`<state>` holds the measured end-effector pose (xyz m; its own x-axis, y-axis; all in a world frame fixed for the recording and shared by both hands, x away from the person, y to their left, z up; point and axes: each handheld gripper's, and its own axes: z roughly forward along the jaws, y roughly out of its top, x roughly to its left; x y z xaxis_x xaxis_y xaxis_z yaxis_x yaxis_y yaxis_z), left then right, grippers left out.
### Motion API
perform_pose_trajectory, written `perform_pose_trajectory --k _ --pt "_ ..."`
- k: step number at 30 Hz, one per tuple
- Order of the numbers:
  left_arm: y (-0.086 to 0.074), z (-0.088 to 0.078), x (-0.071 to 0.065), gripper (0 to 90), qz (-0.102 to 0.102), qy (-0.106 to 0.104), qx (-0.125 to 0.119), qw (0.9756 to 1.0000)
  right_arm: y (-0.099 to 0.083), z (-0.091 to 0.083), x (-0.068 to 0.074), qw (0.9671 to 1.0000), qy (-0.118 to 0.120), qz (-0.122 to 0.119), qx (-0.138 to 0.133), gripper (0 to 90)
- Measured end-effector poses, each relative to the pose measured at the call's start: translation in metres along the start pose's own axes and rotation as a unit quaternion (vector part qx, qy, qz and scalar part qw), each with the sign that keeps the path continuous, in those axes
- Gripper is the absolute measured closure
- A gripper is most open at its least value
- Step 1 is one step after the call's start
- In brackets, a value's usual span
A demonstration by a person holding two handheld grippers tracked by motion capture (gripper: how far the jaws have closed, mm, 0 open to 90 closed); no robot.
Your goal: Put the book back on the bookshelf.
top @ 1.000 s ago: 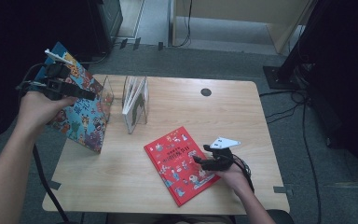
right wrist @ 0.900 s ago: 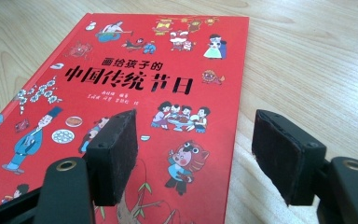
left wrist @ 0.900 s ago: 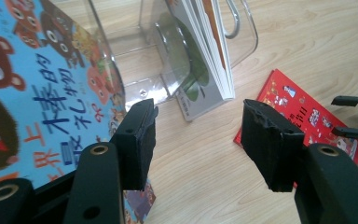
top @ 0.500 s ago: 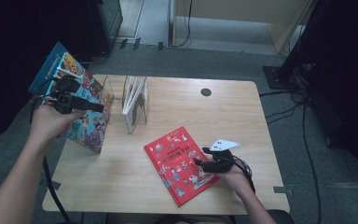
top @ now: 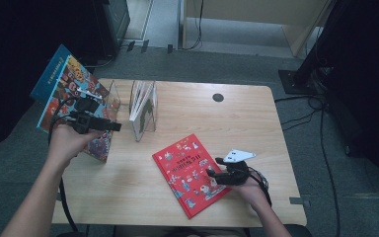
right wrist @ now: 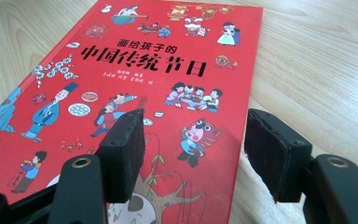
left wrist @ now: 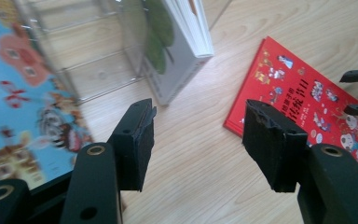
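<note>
The red book lies flat on the wooden surface, lower middle of the high view, its long axis running diagonally from upper left to lower right, cover up. It looks like a thin hardcover: stiff, fairly light, with a glossy cover likely to slip, so the free edge at its lower right, overhanging nothing, is probably the best place to pinch. The right tool sits over that edge, jaws apart and gripping nothing; they have just been closing a little, straddling the book's edge. The left tool, also spread and empty, hovers at centre left beside a blue picture book leaning on a clear stand.
</note>
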<state>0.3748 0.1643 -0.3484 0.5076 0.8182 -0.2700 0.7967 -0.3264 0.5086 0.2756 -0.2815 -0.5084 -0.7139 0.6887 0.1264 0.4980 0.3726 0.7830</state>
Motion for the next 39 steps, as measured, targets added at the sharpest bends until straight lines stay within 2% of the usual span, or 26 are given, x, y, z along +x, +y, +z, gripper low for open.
perform_pose_trajectory --k 6,9,15,18,25,27,31,34,36,39 --pt "-0.005 0.021 -0.010 43.7 0.017 -0.011 0.009 0.9998 -0.004 -0.004 0.000 1.0000 -0.003 0.002 0.002 38.3" --pt "-0.006 0.028 -0.015 43.7 0.025 -0.016 0.004 0.9995 -0.006 -0.006 0.000 1.0000 -0.005 0.003 0.003 38.3" --pt "-0.010 0.043 -0.026 43.8 0.045 -0.016 0.007 0.9988 -0.011 -0.010 0.003 1.0000 -0.006 0.004 0.002 38.3" --pt "-0.013 0.053 -0.031 44.1 0.054 -0.022 0.009 0.9983 -0.013 -0.012 0.004 1.0000 -0.007 0.006 -0.001 38.3" --pt "-0.016 0.069 -0.038 43.5 0.057 -0.040 -0.001 0.9976 -0.019 -0.016 0.006 0.9999 -0.008 0.008 0.002 37.7" --pt "-0.016 0.073 -0.040 43.7 0.056 -0.053 -0.006 0.9970 -0.021 -0.017 0.006 0.9999 -0.008 0.010 0.001 37.3" --pt "-0.020 0.084 -0.044 44.4 0.076 -0.050 -0.009 0.9958 -0.025 -0.018 0.008 0.9999 -0.008 0.015 -0.001 37.2" --pt "-0.023 0.092 -0.045 44.6 0.074 -0.059 -0.004 0.9955 -0.028 -0.018 0.011 0.9999 -0.006 0.013 0.006 36.6" --pt "-0.025 0.098 -0.047 46.5 0.090 -0.052 0.002 0.9946 -0.029 -0.019 0.012 0.9999 -0.007 0.011 0.007 36.4" --pt "-0.028 0.108 -0.048 47.7 0.094 -0.060 0.006 0.9938 -0.031 -0.021 0.012 0.9998 -0.005 0.018 0.009 36.3"
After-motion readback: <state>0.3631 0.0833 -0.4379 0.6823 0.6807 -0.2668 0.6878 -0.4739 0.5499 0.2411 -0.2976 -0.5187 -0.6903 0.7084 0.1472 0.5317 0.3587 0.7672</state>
